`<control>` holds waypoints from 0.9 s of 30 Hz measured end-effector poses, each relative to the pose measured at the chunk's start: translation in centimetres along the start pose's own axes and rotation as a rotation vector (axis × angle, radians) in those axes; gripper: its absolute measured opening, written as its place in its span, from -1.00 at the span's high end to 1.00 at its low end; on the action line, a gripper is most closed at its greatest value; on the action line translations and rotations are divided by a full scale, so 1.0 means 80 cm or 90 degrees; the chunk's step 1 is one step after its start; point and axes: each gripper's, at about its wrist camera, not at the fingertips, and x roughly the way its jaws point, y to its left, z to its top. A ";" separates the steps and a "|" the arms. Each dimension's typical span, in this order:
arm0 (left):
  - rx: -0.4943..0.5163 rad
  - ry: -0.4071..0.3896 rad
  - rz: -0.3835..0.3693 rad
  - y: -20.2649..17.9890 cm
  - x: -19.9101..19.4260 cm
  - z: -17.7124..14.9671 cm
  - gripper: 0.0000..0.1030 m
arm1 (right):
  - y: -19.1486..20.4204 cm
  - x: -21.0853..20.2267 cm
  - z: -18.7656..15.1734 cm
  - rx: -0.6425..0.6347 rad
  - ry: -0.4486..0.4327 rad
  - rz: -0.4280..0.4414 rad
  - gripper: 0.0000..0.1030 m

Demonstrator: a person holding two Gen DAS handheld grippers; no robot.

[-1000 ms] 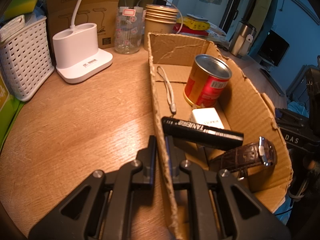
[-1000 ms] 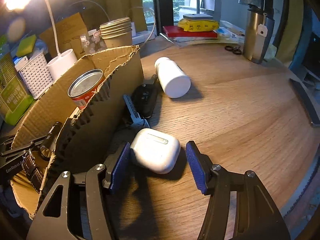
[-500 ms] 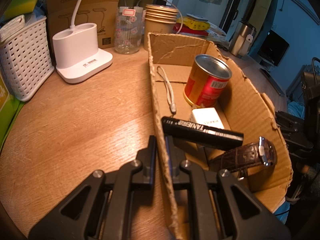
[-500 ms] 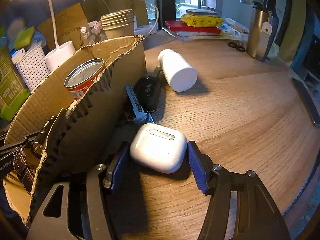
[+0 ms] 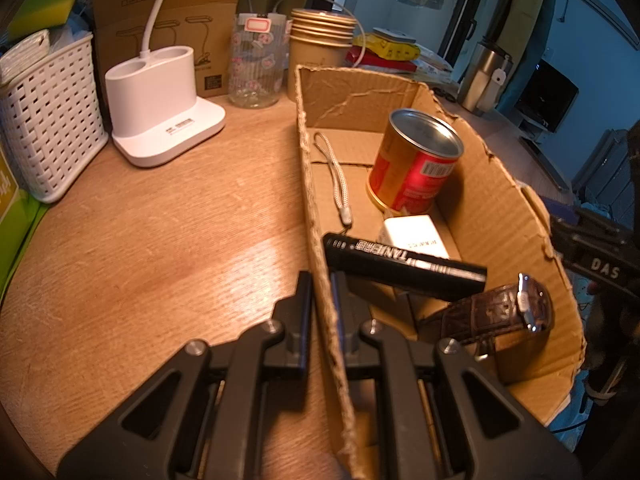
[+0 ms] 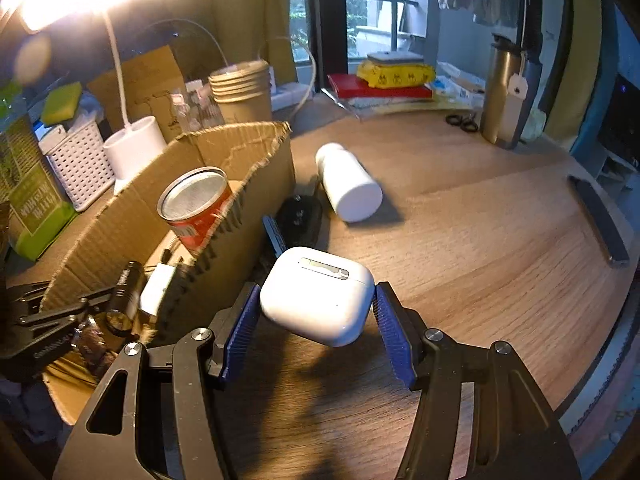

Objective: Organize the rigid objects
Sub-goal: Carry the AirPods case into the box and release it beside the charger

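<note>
My right gripper [image 6: 316, 320] is shut on a white earbud case [image 6: 316, 294] and holds it above the table beside the cardboard box [image 6: 256, 200]. My left gripper [image 5: 320, 300] is shut on the box's near side wall [image 5: 316, 216]. Inside the box are a red can [image 5: 414, 162], a black flashlight [image 5: 404, 266], a brown watch [image 5: 500, 312], a white charger [image 5: 416, 234] and a grey lanyard [image 5: 334, 176]. On the table by the box lie a white bottle [image 6: 350, 186] and a black car key [image 6: 298, 216].
A white lamp base [image 5: 164, 108], a white basket [image 5: 44, 120], a glass jar [image 5: 258, 66] and stacked paper cups [image 5: 320, 50] stand behind the box. A steel flask [image 6: 506, 92], scissors [image 6: 462, 122] and books [image 6: 384, 80] sit at the far right.
My right gripper closed on the earbud case and lifted it off the table. The left gripper has not moved.
</note>
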 end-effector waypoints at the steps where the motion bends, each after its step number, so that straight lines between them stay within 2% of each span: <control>1: 0.000 0.000 0.000 0.000 0.000 0.000 0.79 | 0.002 -0.003 0.001 -0.002 -0.004 0.001 -0.19; 15: 0.000 0.000 0.000 0.000 0.000 0.000 0.79 | 0.037 -0.044 0.021 -0.041 -0.059 0.036 -0.19; 27: 0.000 0.000 0.000 0.000 0.000 0.000 0.79 | 0.080 -0.041 0.019 -0.078 -0.061 0.085 -0.19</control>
